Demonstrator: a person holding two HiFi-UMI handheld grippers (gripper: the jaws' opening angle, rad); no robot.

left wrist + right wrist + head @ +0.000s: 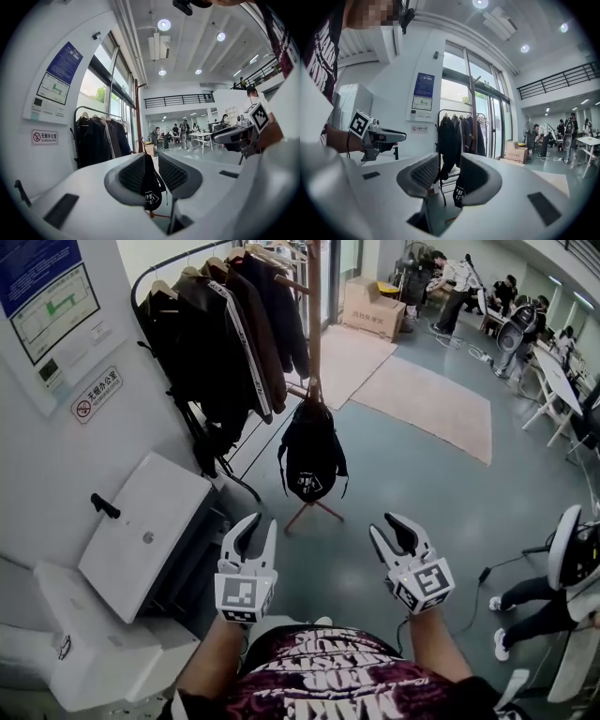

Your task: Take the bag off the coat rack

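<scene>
Between each pair of jaws is only air: left gripper (pixel 261 526) and right gripper (pixel 386 526) both spread, held side by side, well short of the black bag (pixel 312 460) hanging low on the wooden coat rack (pixel 314 324), with dark coats (pixel 230 334) on a rail just left of it.

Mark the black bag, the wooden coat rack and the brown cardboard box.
Black bag (pixel 311 460): head view, middle of its body.
Wooden coat rack (pixel 313 315): head view, its upright pole.
Brown cardboard box (pixel 370 306): head view, its front face.
</scene>
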